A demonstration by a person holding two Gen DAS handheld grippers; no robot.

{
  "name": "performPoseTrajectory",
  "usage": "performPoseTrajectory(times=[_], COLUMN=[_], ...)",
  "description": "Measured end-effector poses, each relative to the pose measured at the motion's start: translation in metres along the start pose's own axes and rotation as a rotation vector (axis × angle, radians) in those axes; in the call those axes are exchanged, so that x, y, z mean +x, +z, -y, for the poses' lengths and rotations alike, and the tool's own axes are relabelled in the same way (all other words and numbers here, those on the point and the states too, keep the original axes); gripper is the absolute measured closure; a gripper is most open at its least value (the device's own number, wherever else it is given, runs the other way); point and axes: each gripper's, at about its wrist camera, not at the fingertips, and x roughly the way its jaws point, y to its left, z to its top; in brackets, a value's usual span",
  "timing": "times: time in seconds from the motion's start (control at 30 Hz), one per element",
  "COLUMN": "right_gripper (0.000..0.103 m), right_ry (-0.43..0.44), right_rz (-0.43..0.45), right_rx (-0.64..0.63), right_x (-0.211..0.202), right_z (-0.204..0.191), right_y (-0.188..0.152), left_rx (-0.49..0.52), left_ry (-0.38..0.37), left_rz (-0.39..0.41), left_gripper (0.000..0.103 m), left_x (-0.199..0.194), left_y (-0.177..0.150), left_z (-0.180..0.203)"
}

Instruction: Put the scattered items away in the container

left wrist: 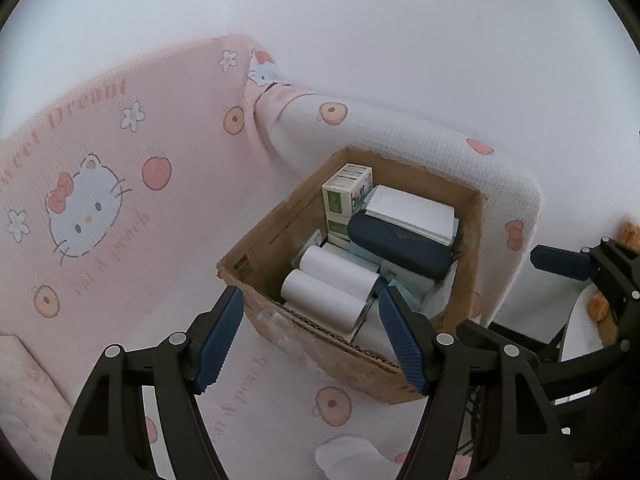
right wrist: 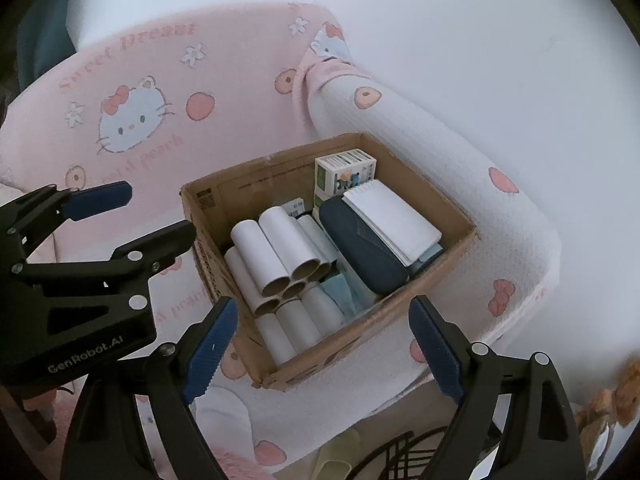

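Holding rolls (right wrist: pixel 280 252), case (right wrist: pixel 360 248) and notepad (right wrist: pixel 394 220): cardboard box (right wrist: pixel 448 248).

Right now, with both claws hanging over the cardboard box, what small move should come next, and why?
Probably draw both claws back from the brown cardboard box. The left claw and right claw stand open and empty, while the white paper tubes, dark blue case and white notepad already lie inside.
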Motion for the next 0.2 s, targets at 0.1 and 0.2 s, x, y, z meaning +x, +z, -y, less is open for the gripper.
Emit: performPoseTrajectory(times=[0.1, 0.2], right_gripper=[0.016, 0.016], right_ry=[-0.021, -0.020], right_rz=[-0.011, -0.009], right_rx=[-0.001, 0.001], right_x=[0.0022, 0.0014], right_z=[0.0010, 0.0024], right_y=[-0.0017, -0.0026], left_rx=[-0.010, -0.015], left_ry=[-0.023, -0.027], left_rz=[-0.014, -0.024], left_gripper=[0.029, 0.029], left_x=[0.0012, 0.0025], left_y=[-0.0001, -0.0004], left_z=[-0.0003, 0.0003])
